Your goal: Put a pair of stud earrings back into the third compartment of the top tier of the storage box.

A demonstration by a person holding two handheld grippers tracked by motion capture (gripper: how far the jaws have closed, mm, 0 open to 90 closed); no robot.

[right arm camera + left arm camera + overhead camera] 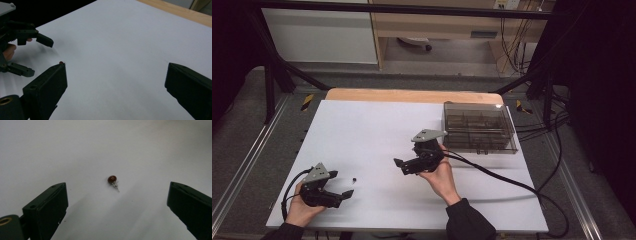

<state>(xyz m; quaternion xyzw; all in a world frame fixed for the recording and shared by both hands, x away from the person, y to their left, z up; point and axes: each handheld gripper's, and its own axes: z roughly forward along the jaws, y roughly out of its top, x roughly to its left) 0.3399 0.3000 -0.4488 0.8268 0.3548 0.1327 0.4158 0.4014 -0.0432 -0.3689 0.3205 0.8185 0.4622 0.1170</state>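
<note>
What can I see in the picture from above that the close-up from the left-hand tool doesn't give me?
From above: the clear plastic box with compartments, the right gripper with open jaws, and both hands. The left gripper view alone reveals that the dark speck is a small red stud earring with a metal post. Both share the white table sheet and the open left gripper.

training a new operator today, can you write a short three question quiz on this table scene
1. True or false: the red stud earring is clamped in the left gripper.
2. What stands at the table's far right corner? A) a smoky clear divided box B) a mug C) a book
3. Are the jaws of the right gripper open or shut?

Key: 1 false, it lies loose on the white sheet ahead of open jaws. 2 A. 3 open, nothing between them.
</note>
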